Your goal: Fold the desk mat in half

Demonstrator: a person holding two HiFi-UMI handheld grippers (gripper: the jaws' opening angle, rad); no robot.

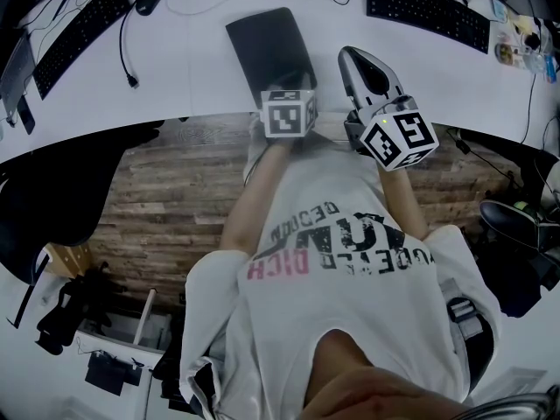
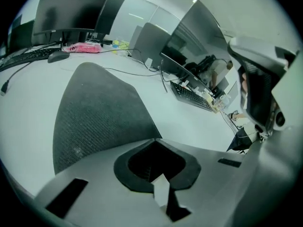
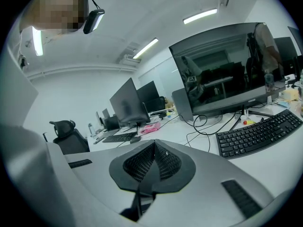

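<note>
The left claw [image 2: 155, 141], jaws together, sits at the near edge of the dark textured desk mat [image 2: 94, 108] lying flat on the white table [image 2: 199, 126]. The right claw [image 3: 154, 143] is together and empty. A shallow pinch could drop the edge mid-fold.

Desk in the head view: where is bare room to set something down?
Bare desk lies between the desk mat and the left keyboard, crossed by one cable, and between the mat and the right keyboard. Far right end is crowded with small items.
</note>
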